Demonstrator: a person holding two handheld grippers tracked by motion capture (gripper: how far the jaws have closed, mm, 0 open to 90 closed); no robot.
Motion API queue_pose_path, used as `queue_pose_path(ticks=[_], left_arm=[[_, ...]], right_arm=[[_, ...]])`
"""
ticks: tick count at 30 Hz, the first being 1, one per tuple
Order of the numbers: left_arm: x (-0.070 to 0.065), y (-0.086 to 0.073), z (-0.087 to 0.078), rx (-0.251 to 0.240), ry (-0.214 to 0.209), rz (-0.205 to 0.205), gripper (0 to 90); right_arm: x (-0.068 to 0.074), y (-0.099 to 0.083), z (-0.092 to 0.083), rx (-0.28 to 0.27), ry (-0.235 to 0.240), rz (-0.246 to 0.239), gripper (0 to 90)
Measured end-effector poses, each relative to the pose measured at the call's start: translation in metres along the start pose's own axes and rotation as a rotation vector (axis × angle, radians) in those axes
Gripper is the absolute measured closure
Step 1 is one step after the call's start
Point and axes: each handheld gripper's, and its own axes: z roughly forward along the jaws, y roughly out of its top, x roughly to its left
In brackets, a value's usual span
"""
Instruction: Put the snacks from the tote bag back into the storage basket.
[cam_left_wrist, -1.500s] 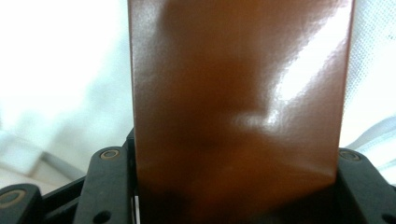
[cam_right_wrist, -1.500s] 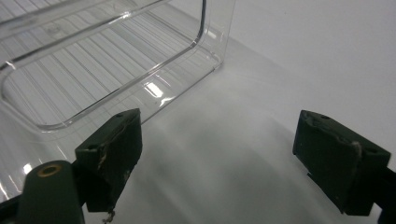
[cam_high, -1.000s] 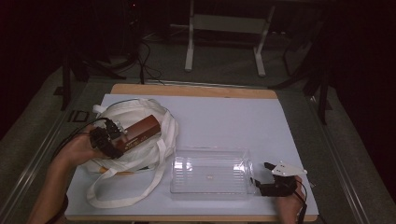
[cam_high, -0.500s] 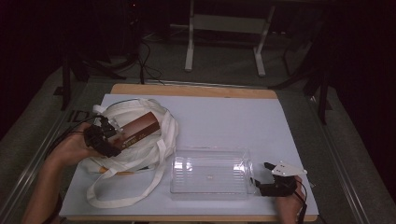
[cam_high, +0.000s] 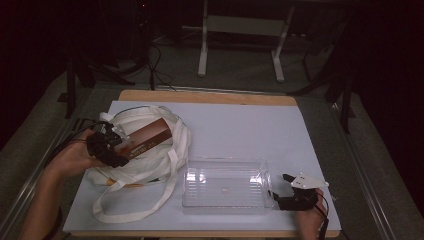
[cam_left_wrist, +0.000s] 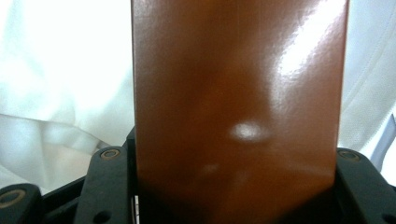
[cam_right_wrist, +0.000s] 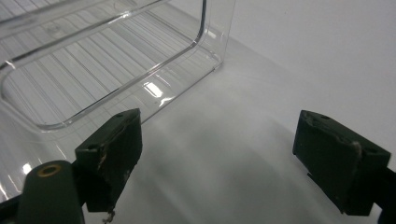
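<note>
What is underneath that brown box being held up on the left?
Under the brown box lies a crumpled white cloth bag with long straps. The left tool grips the box's near end. The bag's contents are covered.

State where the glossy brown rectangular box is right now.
In the high view, the glossy brown rectangular box sits at table-left, gripped by the left gripper above the white cloth bag.

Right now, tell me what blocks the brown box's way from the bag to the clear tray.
Nothing visible: the brown box, gripped by the left gripper, sits above the white tote bag; bare mat lies before the empty clear tray.
</note>
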Motion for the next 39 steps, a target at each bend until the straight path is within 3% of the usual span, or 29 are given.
queue_pose_path(ticks=[4,8,17,22,34,39], left_arm=[[-0.004,0.003,-0.003,-0.002,0.013,0.024,43.5],[-0.005,0.006,-0.008,-0.024,0.006,0.027,43.5],[-0.016,0.016,-0.015,-0.043,0.0,0.084,43.5],[-0.026,0.024,-0.014,-0.021,0.009,0.134,43.5],[-0.042,0.035,-0.023,-0.047,-0.009,0.192,43.4],[-0.05,0.04,-0.027,-0.03,0.01,0.226,43.4]], right_arm=[[0.0,0.0,0.0,0.0,0.0,0.0,15.7],[0.0,0.0,0.0,0.0,0.0,-0.001,15.7],[0.0,0.0,0.0,-0.001,0.0,-0.002,15.6],[0.0,0.0,0.0,-0.001,0.0,-0.001,15.6],[0.0,0.0,0.0,-0.003,-0.001,-0.003,15.6],[0.0,0.0,0.0,-0.003,0.0,-0.002,15.7]])
